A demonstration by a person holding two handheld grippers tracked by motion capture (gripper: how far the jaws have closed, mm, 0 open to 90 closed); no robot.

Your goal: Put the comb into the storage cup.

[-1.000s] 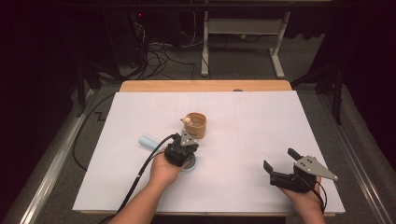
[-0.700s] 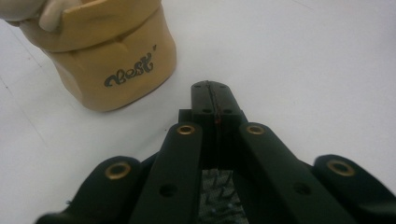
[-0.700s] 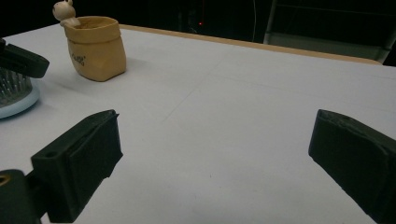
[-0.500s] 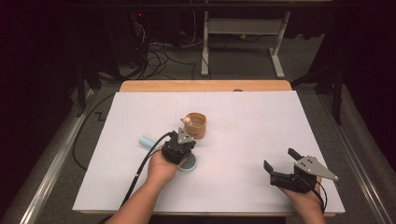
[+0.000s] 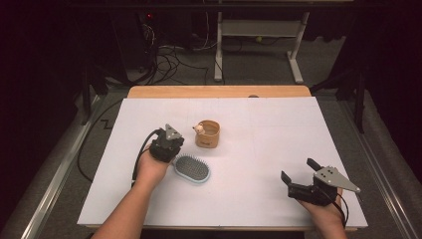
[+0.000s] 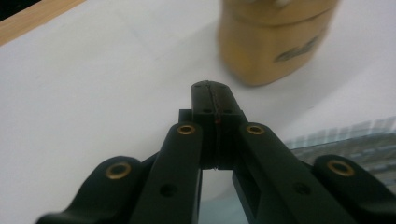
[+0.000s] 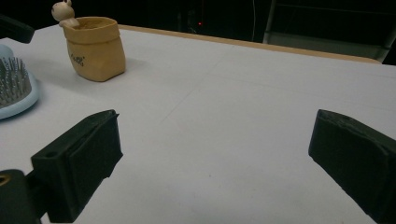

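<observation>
A light blue hairbrush lies bristles up on the white table, its handle running under my left hand. My left gripper hovers just left of the brush head, jaws shut with nothing between them. Ahead of it stands a small yellow pot with a tiny animal figure on its rim; in the left gripper view the pot is blurred and the brush lies at the lower right. My right gripper rests near the front right edge, jaws wide open and empty. The right gripper view has the pot and brush far left.
The white sheet covers a wooden table whose far edge shows. A black cable trails from my left gripper across the table. Behind the table are a dark floor, cables and a white stand.
My left hand has moved left and a little away from me, off the brush head and over its handle. The brush, the pot and the right gripper have stayed put.
</observation>
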